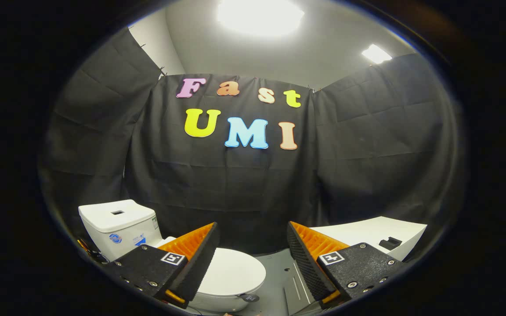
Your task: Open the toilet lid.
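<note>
A white toilet stands on the floor ahead and to the left of my fingers. Its lid (234,273) lies flat and closed over the bowl, partly hidden behind my left finger. The white tank (119,224) rises behind it against the black cloth wall. A small dark tab (248,297) sticks out at the lid's front edge. My gripper (253,248) is held above and short of the toilet, open, with a wide gap and nothing between the fingers.
A white counter or cabinet top (376,235) with a dark handle-like piece (389,242) stands to the right, beyond the right finger. Grey floor (275,281) runs between it and the toilet. The black cloth wall closes the space behind.
</note>
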A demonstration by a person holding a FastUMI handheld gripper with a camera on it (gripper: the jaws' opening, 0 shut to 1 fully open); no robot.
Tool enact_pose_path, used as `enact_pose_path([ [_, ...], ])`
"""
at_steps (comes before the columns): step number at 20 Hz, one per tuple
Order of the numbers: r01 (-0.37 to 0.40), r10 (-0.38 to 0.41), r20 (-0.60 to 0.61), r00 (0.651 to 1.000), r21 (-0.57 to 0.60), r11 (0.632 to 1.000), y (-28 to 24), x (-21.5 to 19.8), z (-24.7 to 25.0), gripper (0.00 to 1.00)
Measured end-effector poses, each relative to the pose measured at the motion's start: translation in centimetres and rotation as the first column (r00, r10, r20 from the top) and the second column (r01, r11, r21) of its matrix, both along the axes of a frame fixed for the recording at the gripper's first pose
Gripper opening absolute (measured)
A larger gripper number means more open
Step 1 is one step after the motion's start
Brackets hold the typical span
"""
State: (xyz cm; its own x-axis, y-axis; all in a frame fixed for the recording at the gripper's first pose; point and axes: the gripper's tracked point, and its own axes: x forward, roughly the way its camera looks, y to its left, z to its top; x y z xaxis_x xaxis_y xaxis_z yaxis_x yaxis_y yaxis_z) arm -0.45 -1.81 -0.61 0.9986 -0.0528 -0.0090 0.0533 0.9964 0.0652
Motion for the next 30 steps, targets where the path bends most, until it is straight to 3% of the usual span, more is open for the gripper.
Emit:
enact_pose_path([
  [12,-0.049,0.042,-0.111,0.993,-0.063,0.997,2.4,1.3,-2.1,0.95],
  [20,-0.053,0.052,-0.167,0.985,0.001,0.999,2.6,1.3,-4.0,0.95],
  [30,-0.036,0.086,-0.334,0.939,0.152,0.988,3.2,1.3,-9.8,0.95],
])
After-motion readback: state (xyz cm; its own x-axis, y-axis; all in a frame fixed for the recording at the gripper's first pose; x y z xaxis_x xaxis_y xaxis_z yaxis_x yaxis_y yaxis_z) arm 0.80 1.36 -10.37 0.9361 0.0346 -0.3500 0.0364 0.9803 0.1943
